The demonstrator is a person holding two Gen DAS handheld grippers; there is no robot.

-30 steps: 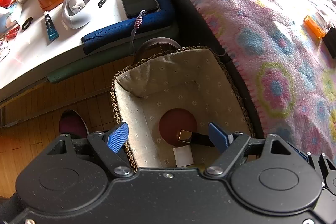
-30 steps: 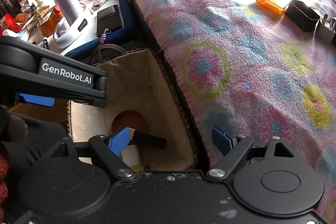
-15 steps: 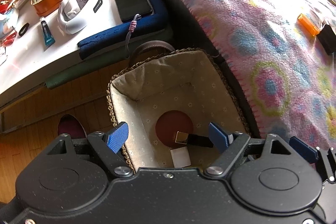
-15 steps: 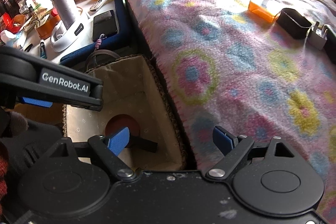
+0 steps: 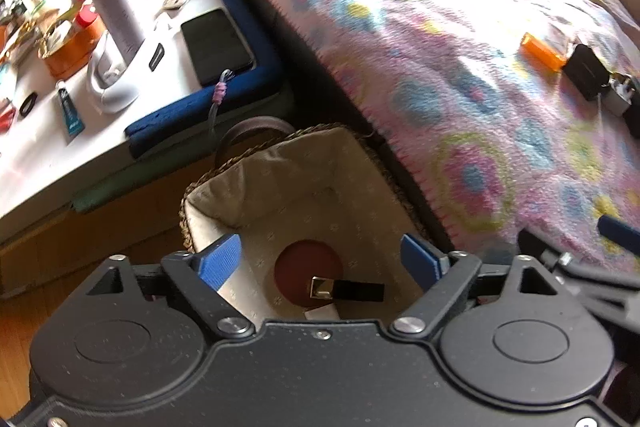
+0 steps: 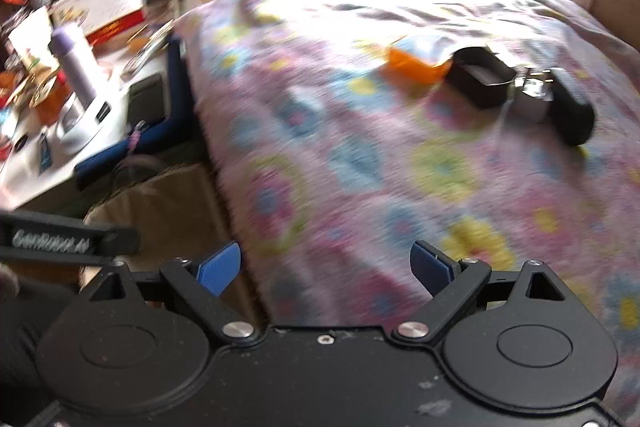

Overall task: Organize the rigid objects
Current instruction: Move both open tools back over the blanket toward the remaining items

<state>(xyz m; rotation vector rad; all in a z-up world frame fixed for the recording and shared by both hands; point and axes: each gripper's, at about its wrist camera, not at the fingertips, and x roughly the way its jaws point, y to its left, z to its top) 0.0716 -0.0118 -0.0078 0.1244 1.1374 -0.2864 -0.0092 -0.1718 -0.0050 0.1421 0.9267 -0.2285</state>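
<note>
A woven basket [image 5: 280, 163] with a beige liner stands on the floor beside the bed. Inside lie a dark red disc [image 5: 298, 263], a black stick with a metal end [image 5: 348, 289] and a white piece [image 5: 320, 313]. My left gripper [image 5: 320, 259] is open and empty above the basket. My right gripper [image 6: 326, 267] is open and empty over the blanket edge. On the bed lie an orange box [image 6: 416, 67], a black open box [image 6: 480, 79], a metal piece [image 6: 532, 99] and a black block [image 6: 572, 115]. The orange box [image 5: 542, 51] and the black box [image 5: 586, 71] also show in the left wrist view.
A flowered pink blanket [image 6: 360, 147] covers the bed. A cluttered white table [image 5: 48, 131] at the left holds a purple bottle [image 5: 114, 7], a phone [image 5: 216, 45], a remote and an orange tin. Wooden floor lies at the lower left.
Both grippers have risen and tilted up away from the basket toward the bed. The right view has swung right, and the objects on the blanket are nearer its middle. Both stay open.
</note>
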